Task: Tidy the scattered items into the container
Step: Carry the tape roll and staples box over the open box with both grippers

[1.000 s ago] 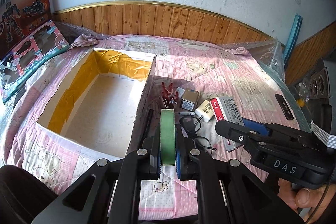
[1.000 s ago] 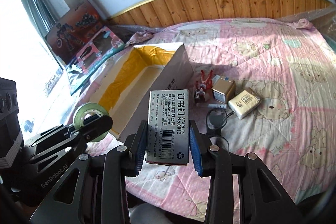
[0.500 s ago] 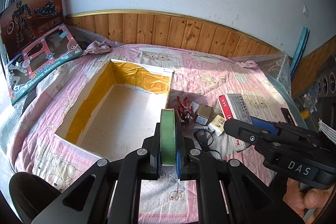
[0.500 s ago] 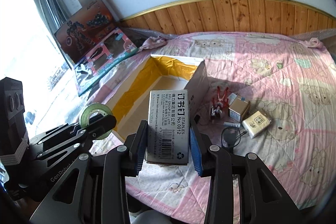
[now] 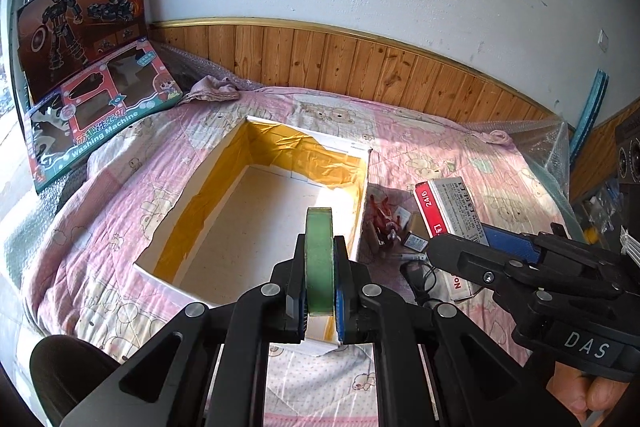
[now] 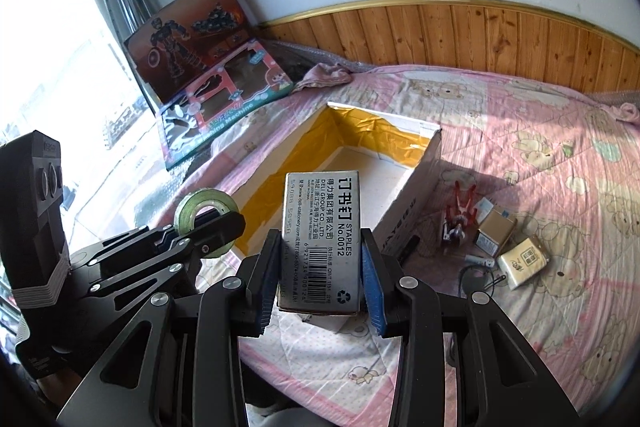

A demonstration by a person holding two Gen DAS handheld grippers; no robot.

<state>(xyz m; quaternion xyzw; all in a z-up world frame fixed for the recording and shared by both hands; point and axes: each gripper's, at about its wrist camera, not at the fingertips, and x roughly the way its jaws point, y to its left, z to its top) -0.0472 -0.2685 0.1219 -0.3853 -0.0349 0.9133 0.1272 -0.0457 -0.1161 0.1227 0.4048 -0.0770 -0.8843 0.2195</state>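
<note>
Tape (image 5: 319, 259) in L claw (image 5: 319, 311), over box (image 5: 224, 175) near edge.

Quilted cloth bedspread (image 5: 120, 211) — glossy yellow tape lining the cardboard box (image 5: 224, 187) — matt wood panelling (image 5: 360, 67).

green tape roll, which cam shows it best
The right wrist view: there the green tape roll shows its round face and hollow core, seen side-on in the left gripper. The left wrist view shows the roll edge-on only, a narrow green band clamped between the fingers, above the open box.
</note>
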